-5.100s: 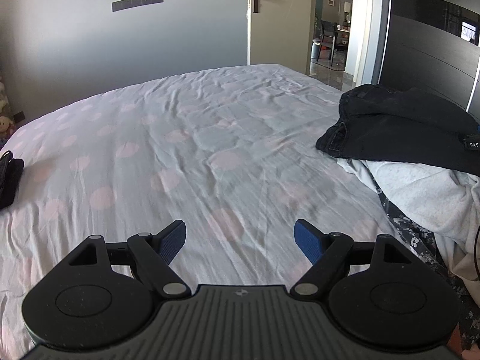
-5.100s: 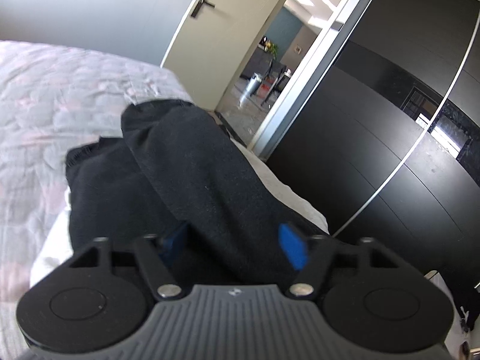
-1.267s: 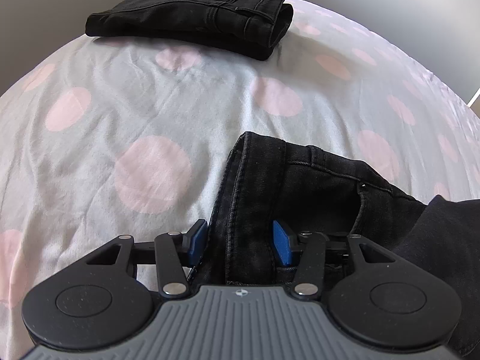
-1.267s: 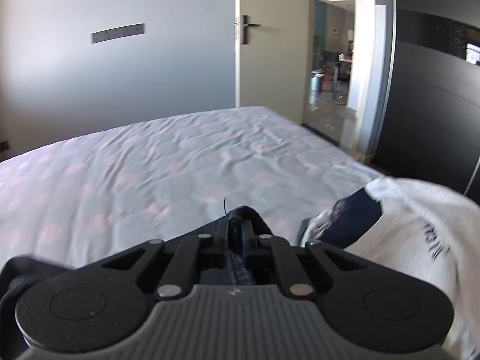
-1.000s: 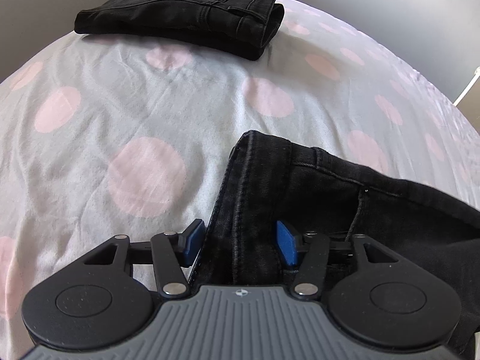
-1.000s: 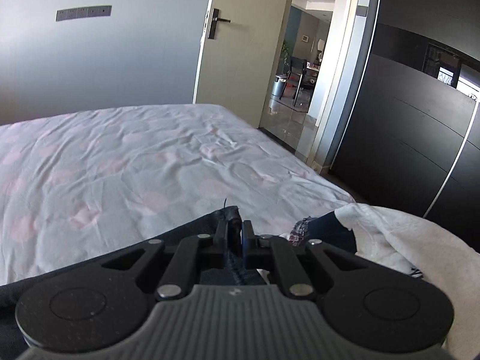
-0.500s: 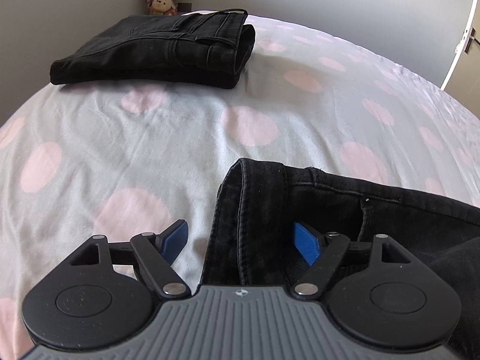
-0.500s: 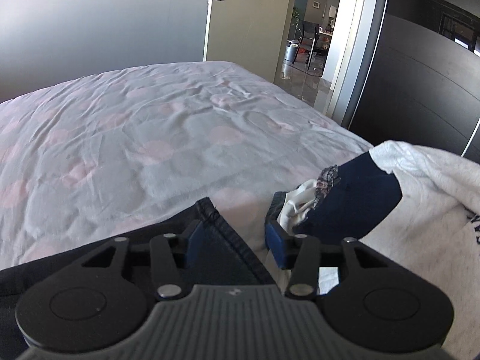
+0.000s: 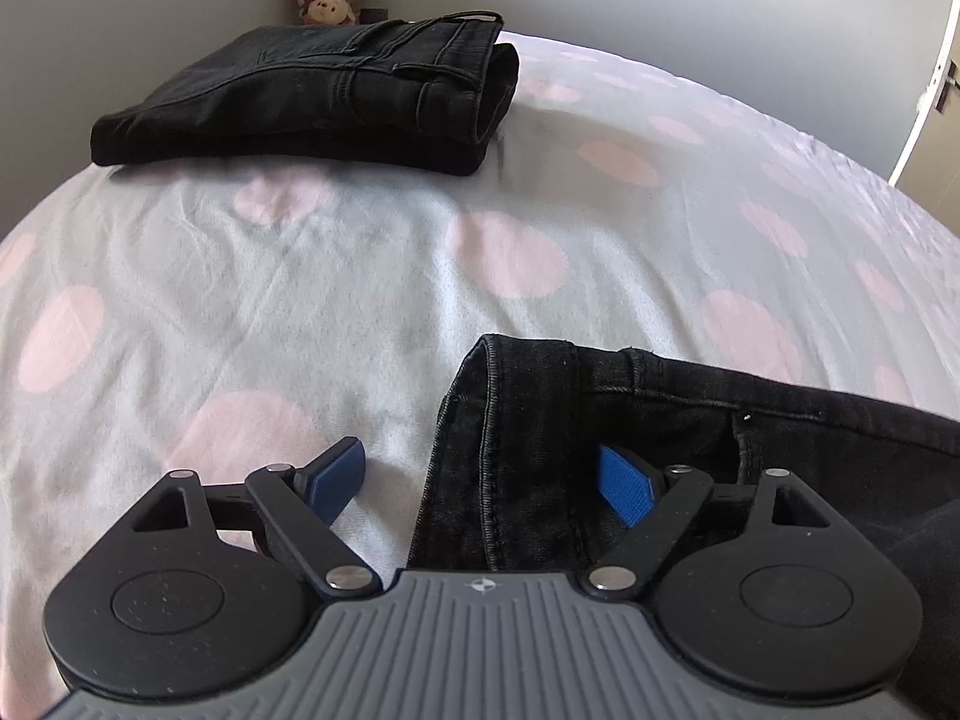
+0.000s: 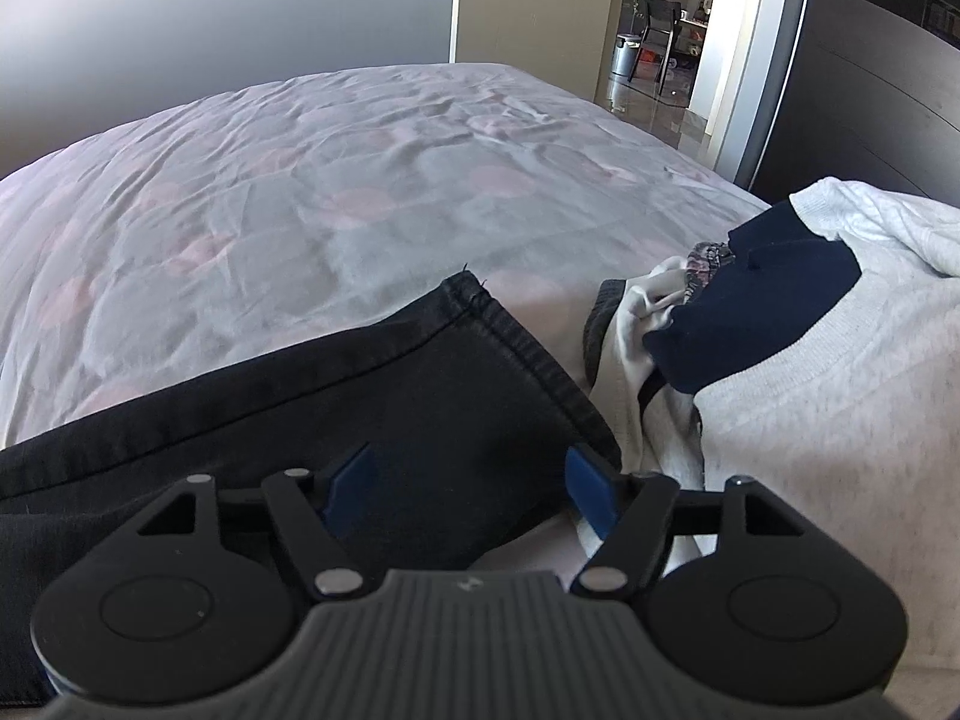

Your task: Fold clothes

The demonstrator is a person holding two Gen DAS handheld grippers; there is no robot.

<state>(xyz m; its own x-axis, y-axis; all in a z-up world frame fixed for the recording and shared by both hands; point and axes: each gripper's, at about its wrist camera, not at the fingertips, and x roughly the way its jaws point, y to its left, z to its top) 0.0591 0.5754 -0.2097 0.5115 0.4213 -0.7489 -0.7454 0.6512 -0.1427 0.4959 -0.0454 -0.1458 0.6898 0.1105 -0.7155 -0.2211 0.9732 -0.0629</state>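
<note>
Jeans (image 9: 600,420) lying spread across the bed (image 9: 300,276), both sets of jaws gaping wide and gripping nothing.

Risk is showing at either end: the left gripper (image 9: 480,480) is straddling only the waistband edge of the jeans, so closing could pinch sheet too; the right gripper (image 10: 471,486) is hovering over the jeans' hem, just beside the white sweater (image 10: 810,384), which could snag. Folded jeans (image 9: 324,96) are sitting well beyond.
</note>
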